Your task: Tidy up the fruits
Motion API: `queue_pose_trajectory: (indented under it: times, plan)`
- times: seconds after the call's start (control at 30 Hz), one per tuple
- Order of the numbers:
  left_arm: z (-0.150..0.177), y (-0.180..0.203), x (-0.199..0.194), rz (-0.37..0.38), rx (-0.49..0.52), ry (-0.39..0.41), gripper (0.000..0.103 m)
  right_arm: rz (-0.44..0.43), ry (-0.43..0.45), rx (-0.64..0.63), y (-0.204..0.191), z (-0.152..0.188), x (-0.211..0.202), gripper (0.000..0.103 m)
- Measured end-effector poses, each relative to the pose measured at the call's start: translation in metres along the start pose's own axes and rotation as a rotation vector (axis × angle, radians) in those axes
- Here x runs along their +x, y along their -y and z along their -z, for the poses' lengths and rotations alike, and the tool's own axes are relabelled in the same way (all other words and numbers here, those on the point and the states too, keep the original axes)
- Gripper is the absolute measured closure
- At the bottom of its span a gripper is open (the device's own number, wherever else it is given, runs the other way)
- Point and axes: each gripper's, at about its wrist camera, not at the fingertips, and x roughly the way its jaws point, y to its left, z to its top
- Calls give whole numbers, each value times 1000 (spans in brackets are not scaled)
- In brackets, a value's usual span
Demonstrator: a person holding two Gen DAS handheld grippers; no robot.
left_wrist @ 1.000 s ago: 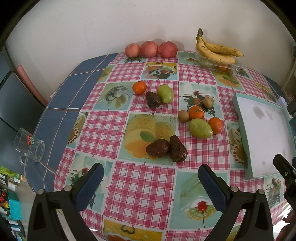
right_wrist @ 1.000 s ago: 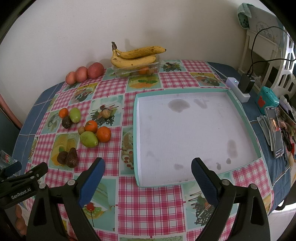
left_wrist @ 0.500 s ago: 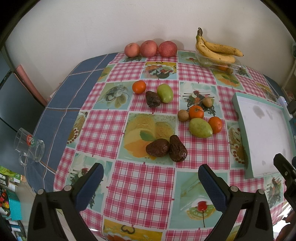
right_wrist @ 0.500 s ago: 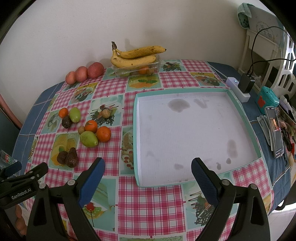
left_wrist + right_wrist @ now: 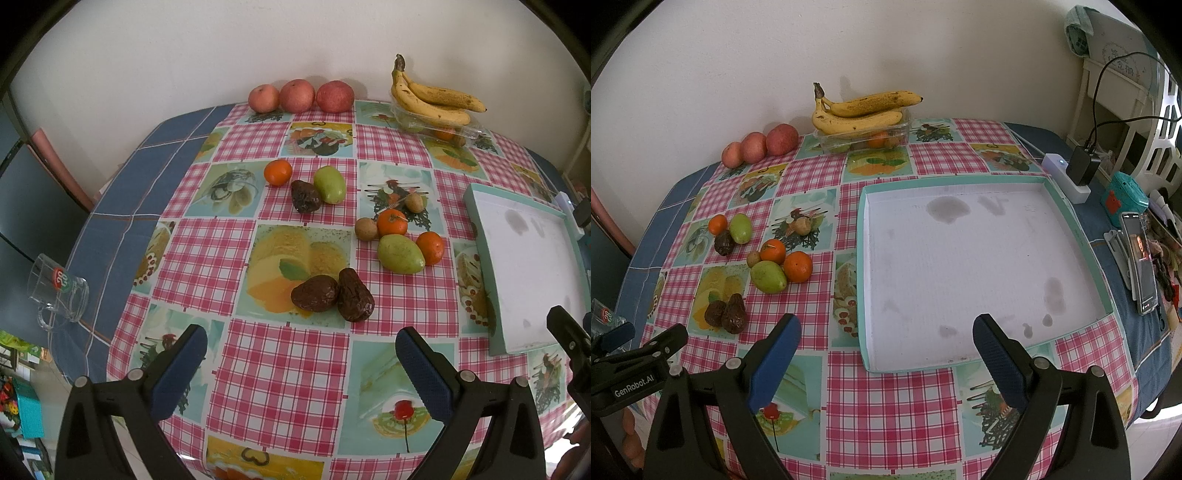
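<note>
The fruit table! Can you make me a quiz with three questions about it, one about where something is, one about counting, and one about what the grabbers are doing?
1. Where do the bananas lie?
A. inside the white tray
B. on top of a clear plastic box by the wall
C. beside the glass mug

2. How many red apples sit in a row at the wall?
A. two
B. three
C. five

3. What are the left gripper and the right gripper doing?
A. both open, holding nothing
B. both shut on an orange
C. one is holding a banana

Answers:
1 B, the bananas rest across the clear plastic box, and the white tray has no fruit in it.
2 B, three apples stand side by side against the wall.
3 A, each gripper's blue pads are spread wide with only tablecloth or tray showing between them.
</note>
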Motion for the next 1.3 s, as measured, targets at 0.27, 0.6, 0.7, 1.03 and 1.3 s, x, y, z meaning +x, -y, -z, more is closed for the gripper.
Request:
queue_pose_trajectory:
  times: [0.27, 0.6, 0.7, 1.03, 1.3]
  plan:
    - [0, 0, 10, 3, -21, -14, 0, 0, -5, 2, 1, 1, 2, 9]
    - [-47, -14, -7, 77, -81, 169, 0, -5, -3, -11, -5, -14, 5, 9]
    - [-65, -17, -4, 81, -94, 174, 0, -14, 0, -9, -11, -29, 8, 9]
    - [-89, -49, 32, 38, -237, 132, 0, -21, 30, -81, -53, -65, 31, 9]
    - [-75, -76, 55, 53, -299, -6, 0, -77, -39, -162, -86, -70, 61, 9]
